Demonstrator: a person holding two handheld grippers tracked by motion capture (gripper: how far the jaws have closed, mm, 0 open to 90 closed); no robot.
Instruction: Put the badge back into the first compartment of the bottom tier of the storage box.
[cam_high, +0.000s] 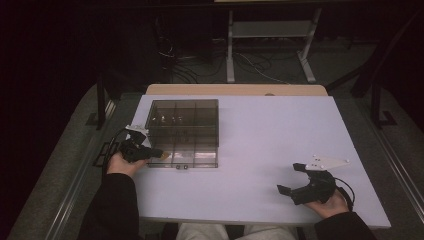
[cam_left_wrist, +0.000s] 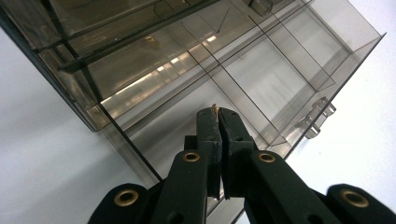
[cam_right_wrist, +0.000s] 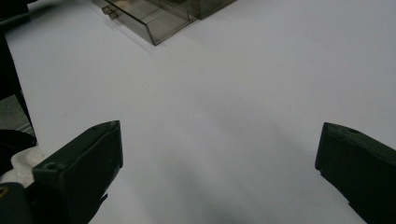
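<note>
A smoky see-through drawer box (cam_high: 182, 122) stands on the left part of the white table (cam_high: 270, 135). Its bottom drawer (cam_high: 192, 159) is pulled out toward me, with dividers inside (cam_left_wrist: 261, 84) and a clear handle (cam_left_wrist: 317, 116). My left gripper (cam_high: 159, 153) is at the drawer's left front corner, above the drawer's floor. Its jaws (cam_left_wrist: 218, 114) are shut on a small tan piece (cam_left_wrist: 214, 108) that barely sticks out past the tips. My right gripper (cam_high: 290, 178) rests near the table's front right, open, with only bare table between its jaws (cam_right_wrist: 219, 140).
The box's corner and drawer (cam_right_wrist: 159, 16) lie far off in the right gripper view. The table's front edge (cam_high: 260, 220) runs just under both hands. Beyond the far edge are a desk frame (cam_high: 270, 45) and cables (cam_high: 250, 65) on a dark floor.
</note>
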